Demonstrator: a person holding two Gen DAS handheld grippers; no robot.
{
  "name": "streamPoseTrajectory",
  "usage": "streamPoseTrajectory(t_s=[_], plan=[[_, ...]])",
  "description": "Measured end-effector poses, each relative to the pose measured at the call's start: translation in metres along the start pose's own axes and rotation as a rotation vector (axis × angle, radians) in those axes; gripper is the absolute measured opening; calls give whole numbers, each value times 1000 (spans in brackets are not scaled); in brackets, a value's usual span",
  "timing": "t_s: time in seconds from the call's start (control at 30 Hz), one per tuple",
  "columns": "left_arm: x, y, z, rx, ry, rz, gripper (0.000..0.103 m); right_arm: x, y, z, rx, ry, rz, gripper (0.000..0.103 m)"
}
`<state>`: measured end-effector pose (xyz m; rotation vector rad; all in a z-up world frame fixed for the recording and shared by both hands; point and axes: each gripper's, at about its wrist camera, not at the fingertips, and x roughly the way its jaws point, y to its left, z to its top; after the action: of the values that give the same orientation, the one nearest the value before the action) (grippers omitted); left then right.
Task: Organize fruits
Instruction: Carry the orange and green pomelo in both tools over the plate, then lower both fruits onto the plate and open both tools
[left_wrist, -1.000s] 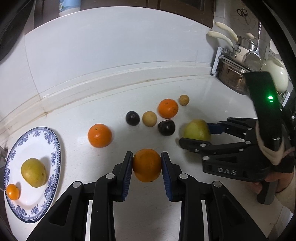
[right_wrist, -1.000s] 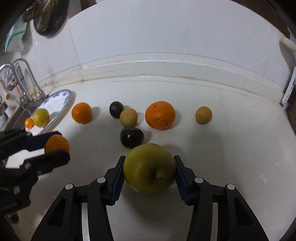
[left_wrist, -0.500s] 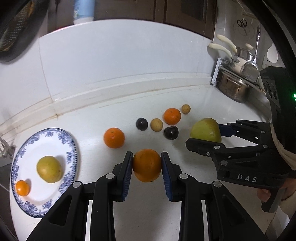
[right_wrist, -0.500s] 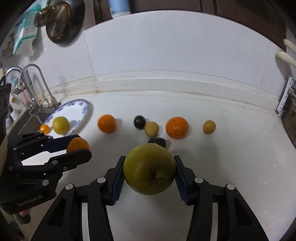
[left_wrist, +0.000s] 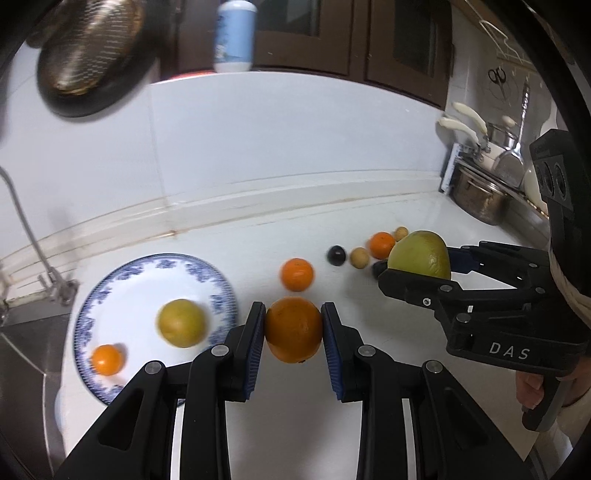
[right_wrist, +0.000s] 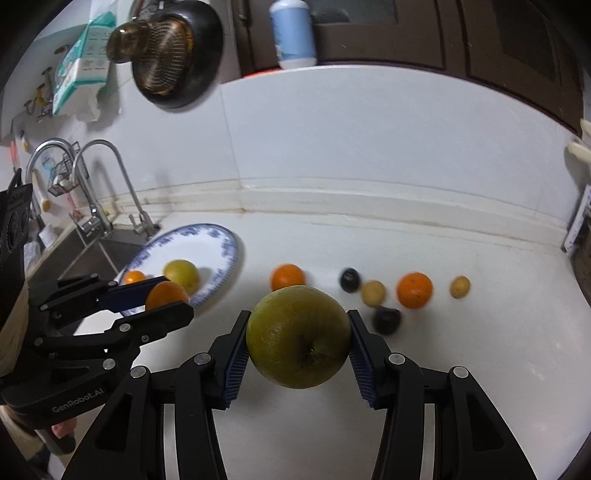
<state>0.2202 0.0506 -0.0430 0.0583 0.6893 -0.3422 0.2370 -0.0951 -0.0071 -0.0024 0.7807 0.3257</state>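
My left gripper (left_wrist: 293, 334) is shut on an orange (left_wrist: 293, 330), held above the white counter just right of the blue-patterned plate (left_wrist: 122, 275). The plate holds a yellow-green fruit (left_wrist: 181, 323) and a small orange (left_wrist: 107, 360). My right gripper (right_wrist: 298, 338) is shut on a large green apple (right_wrist: 298, 336), lifted off the counter. From the left wrist view that apple (left_wrist: 421, 254) and right gripper (left_wrist: 415, 264) hang to the right. On the counter lie two oranges (right_wrist: 288, 277) (right_wrist: 414, 290), two dark fruits (right_wrist: 349, 279) (right_wrist: 386, 319) and two tan fruits (right_wrist: 373, 292) (right_wrist: 460, 286).
A sink (right_wrist: 96, 254) with two taps (right_wrist: 114, 184) lies left of the plate. A strainer in a dark pan (right_wrist: 166, 51) and a blue bottle (right_wrist: 293, 31) sit above the backsplash. A steel pot (left_wrist: 478, 197) with utensils stands at the counter's far right.
Both grippers have risen and pulled back with their fruits. The views swung left, so the plate now sits closer to the held orange. The counter fruits look smaller and farther.
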Motion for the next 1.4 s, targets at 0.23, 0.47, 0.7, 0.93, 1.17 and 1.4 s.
streamPoseTrajectory(t_s=[0.23, 0.47, 0.7, 0.93, 1.17, 1.4], plan=[[-19, 36, -4, -16, -19, 44, 30, 8, 39, 15, -27, -16, 29, 51], [-30, 70, -8, -26, -31, 73, 30, 19, 67, 27, -46, -19, 56, 51], [-30, 101, -8, -36, -26, 87, 30, 38, 94, 40, -64, -9, 74, 51], [-11, 131, -2, -46, 16, 93, 30, 66, 111, 57, -81, 27, 79, 51], [14, 158, 1, -58, 71, 98, 30, 113, 115, 74, -85, 106, 86, 51], [40, 175, 3, -73, 137, 91, 30, 159, 116, 86, -55, 193, 100, 51]])
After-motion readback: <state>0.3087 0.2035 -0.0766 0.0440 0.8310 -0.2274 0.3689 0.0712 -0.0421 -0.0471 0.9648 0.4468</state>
